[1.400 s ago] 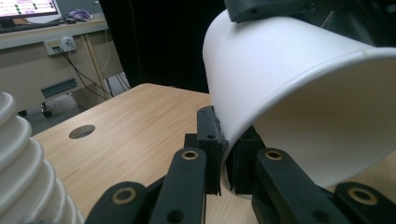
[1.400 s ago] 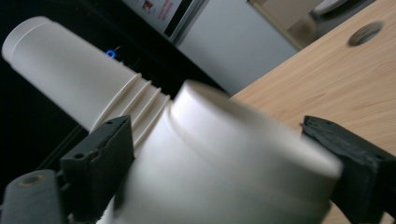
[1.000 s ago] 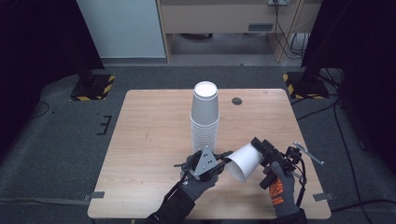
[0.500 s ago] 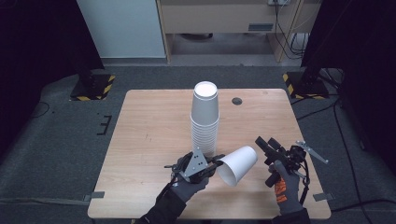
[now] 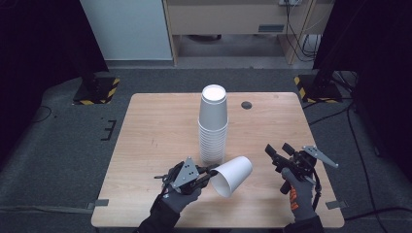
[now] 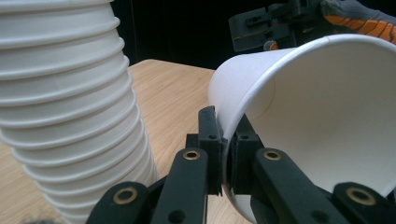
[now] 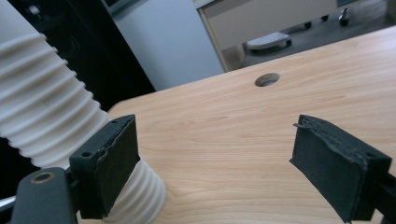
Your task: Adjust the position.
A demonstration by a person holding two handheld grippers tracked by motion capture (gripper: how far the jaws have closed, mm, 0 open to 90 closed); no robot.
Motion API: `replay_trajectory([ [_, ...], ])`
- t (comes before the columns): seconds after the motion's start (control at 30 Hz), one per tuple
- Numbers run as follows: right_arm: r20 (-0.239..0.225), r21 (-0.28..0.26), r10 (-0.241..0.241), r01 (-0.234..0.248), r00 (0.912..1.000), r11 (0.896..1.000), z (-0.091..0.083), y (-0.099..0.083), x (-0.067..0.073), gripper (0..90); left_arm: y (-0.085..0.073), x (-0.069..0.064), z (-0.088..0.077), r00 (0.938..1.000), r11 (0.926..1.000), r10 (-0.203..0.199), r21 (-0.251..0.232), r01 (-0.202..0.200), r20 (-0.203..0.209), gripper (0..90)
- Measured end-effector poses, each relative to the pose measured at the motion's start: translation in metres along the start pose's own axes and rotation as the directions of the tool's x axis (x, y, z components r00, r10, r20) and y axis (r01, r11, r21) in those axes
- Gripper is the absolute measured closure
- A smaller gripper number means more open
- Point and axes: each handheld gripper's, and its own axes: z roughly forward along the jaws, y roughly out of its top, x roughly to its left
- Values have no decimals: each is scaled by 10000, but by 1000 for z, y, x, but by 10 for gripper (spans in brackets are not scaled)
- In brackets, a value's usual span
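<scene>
Left gripper (image 5: pixel 206 175) pinches 1 paper cup (image 5: pixel 233 174) by its rim, beside the cup stack (image 5: pixel 213 127).
Right gripper (image 5: pixel 279 154) stands wide apart and empty (well clear); the thin-walled rim could buckle or slip, and the tilted cup might nudge the stack over.

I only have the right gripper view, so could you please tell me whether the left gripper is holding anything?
Observer: Yes, the left gripper is shut on the rim of a single white paper cup.
Operator: Thank you; how does that cup lie?
Observer: It is tipped on its side, with its mouth toward the person.
Operator: And where is it relative to the stack?
Observer: Just in front of the stack of paper cups, on the right gripper side.
</scene>
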Motion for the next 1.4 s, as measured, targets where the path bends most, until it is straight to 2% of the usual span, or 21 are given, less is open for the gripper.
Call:
replay_trajectory([
  [0.17,285,151,-905,901,9955,9958,1,1,2,153,-3,0,-6,10000,9999,-71,81,71,22,854],
  [0.33,386,243,-1532,1523,9874,9880,1,1,5,156,-4,1,-12,9999,9998,-131,121,131,36,855],
  [0.47,505,395,-2166,2148,9750,9759,-1,1,5,158,-7,3,-20,9998,9997,-205,159,206,-29,854],
  [0.7,678,521,-2384,2351,9688,9706,-4,1,-1,155,-15,7,-33,9989,9982,-449,403,453,-108,855],
  [0.87,879,680,-2573,2519,9623,9654,-4,-1,-4,153,-20,11,-46,9978,9970,-568,512,584,-330,854],
  [1.0,930,764,-2519,2454,9633,9664,-5,-2,-7,153,-24,16,-56,9959,9961,-669,538,702,-611,854],
  [1.2,978,863,-2527,2448,9626,9657,-4,-3,-8,152,-27,24,-73,9904,9944,-899,456,950,-1046,854],
  [1.4,1040,994,-2559,2460,9611,9642,-4,-4,-10,151,-31,32,-90,9804,9918,-1159,356,1231,-1595,854],
])
